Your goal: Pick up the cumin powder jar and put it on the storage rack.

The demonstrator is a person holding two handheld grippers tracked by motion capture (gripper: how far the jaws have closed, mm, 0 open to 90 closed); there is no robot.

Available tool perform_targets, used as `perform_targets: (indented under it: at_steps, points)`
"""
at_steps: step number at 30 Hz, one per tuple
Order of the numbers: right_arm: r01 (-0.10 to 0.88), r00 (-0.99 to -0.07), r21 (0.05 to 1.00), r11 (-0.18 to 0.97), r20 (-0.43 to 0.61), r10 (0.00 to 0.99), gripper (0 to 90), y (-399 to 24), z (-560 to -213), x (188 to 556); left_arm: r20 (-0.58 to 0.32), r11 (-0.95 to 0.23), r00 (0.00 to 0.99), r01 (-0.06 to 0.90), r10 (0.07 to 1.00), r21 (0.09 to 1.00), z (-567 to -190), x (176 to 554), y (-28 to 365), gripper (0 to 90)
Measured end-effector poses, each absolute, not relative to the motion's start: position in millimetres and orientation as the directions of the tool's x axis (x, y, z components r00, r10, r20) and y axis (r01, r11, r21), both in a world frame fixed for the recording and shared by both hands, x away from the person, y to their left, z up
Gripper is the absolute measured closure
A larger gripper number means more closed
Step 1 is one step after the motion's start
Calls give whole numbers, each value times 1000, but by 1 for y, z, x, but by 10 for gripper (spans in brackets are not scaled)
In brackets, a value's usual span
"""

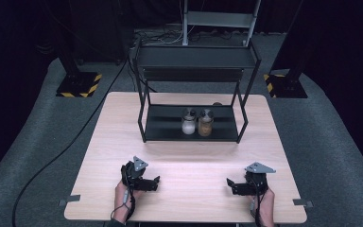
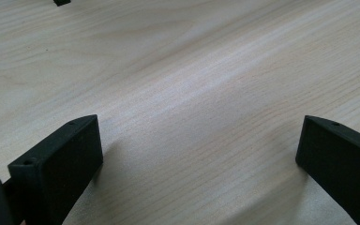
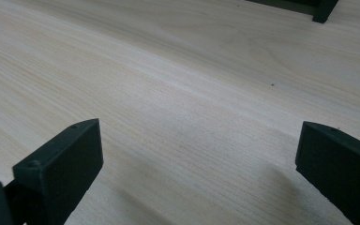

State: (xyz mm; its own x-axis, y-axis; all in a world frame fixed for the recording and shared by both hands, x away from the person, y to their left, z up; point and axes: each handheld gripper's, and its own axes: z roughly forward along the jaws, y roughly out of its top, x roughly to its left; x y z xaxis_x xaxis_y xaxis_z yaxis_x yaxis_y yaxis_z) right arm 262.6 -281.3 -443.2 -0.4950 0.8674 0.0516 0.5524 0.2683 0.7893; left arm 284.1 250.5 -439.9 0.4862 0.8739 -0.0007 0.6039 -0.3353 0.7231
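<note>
High view: pale wooden table (image 1: 184,189) with fine straight grain and rounded corners, set on grey carpet; near edge, left gripper (image 1: 157,182) and right gripper (image 1: 229,184), both matte black and blocky, each topped by a grey three-cornered plate, jaws pointing inward toward each other, well apart, resting low over bare wood; farther back, black metal rack (image 1: 144,118) of thin square bars with two flat shelves; on lower shelf, two small glass jars side by side, nearly touching: jar of white powder (image 1: 188,122) at left, jar of brown powder (image 1: 205,124) at right, both with dark caps, well apart from both grippers.

Left gripper view: jaws spread wide, flat rectangular black pads, nothing between but smooth wood.

Right gripper view: jaws likewise wide, holding nothing; rack foot (image 3: 325,10) at top edge.
</note>
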Motion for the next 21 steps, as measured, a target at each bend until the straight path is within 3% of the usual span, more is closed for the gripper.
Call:
perform_targets:
  at_steps: [21]
  points:
    - [534, -497, 794, 289, 19, 868, 4, -277, -444, 259, 1, -339, 490, 601, 872, 723, -440, 284, 250, 4]
